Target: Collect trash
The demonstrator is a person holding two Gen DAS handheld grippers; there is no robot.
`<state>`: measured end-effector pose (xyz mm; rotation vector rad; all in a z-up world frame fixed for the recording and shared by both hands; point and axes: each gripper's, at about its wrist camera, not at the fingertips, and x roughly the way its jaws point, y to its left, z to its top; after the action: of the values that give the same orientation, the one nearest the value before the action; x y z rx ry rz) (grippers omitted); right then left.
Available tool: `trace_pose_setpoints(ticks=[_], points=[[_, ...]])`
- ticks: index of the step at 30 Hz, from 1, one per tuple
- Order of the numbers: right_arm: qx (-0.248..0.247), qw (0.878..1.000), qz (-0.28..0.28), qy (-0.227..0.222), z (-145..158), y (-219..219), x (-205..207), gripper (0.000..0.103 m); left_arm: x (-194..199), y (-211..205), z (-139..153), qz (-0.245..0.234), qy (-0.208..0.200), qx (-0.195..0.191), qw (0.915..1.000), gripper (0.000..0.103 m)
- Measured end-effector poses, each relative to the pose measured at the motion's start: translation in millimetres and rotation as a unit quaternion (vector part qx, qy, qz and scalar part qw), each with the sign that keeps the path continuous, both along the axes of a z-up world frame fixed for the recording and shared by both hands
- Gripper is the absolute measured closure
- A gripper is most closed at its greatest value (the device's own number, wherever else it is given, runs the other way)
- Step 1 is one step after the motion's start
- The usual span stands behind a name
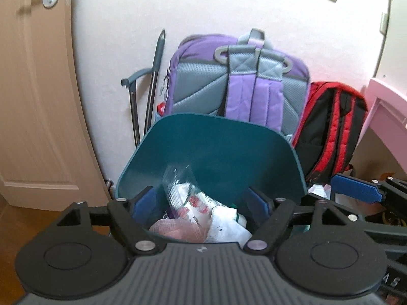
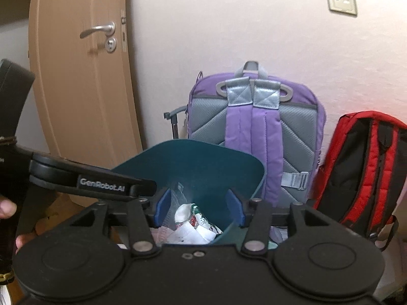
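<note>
A teal trash bin [image 1: 211, 152] [image 2: 203, 162] stands on the floor in front of the wall. Inside it lies trash [image 1: 201, 211] [image 2: 193, 218]: a clear plastic wrapper, white paper with red print and a pinkish net. My left gripper [image 1: 199, 200] hovers over the bin's mouth, open, with nothing between its blue pads. My right gripper [image 2: 199, 206] is also open and empty above the bin. One of the right gripper's pads [image 1: 356, 188] shows at the right of the left wrist view. One of the left gripper's fingers [image 2: 114, 185] crosses the left of the right wrist view.
A purple and grey backpack [image 1: 239, 81] [image 2: 254, 127] and a red and black backpack [image 1: 330, 127] [image 2: 368, 165] lean on the wall behind the bin. A wooden door [image 1: 30, 101] [image 2: 84, 89] is at left, with metal poles [image 1: 152, 84] beside it. Crumpled white paper [image 1: 318, 190] lies right of the bin.
</note>
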<state>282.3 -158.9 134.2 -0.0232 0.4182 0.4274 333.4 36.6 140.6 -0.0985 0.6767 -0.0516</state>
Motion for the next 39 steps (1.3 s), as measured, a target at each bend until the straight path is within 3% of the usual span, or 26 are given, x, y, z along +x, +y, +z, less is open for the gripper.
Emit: trace_pose_setpoints(ticks=[8,12,26,39], points=[[0.011,1.0,-0.009,-0.02,17.8,-20.0,-41.4,0.051,-48.6,-5.2,20.6,-0.013,-0.037,-0.014,0.9991,0.021],[0.018,0.999,-0.013,-0.029,24.8,-27.5,-62.2,0.05,-72.7,-8.4,26.6,-0.013,-0.051,-0.022,0.9984,0.012],[0.028,0.998,-0.01,-0.052,30.4,-42.9,-123.5,0.05,-140.0,-32.0,34.8,-0.036,-0.083,-0.015,0.9958,0.011],[0.032,0.998,-0.008,-0.053,29.9,-50.6,-147.4,0.05,-169.3,-40.5,37.2,-0.039,-0.096,-0.011,0.9946,0.011]])
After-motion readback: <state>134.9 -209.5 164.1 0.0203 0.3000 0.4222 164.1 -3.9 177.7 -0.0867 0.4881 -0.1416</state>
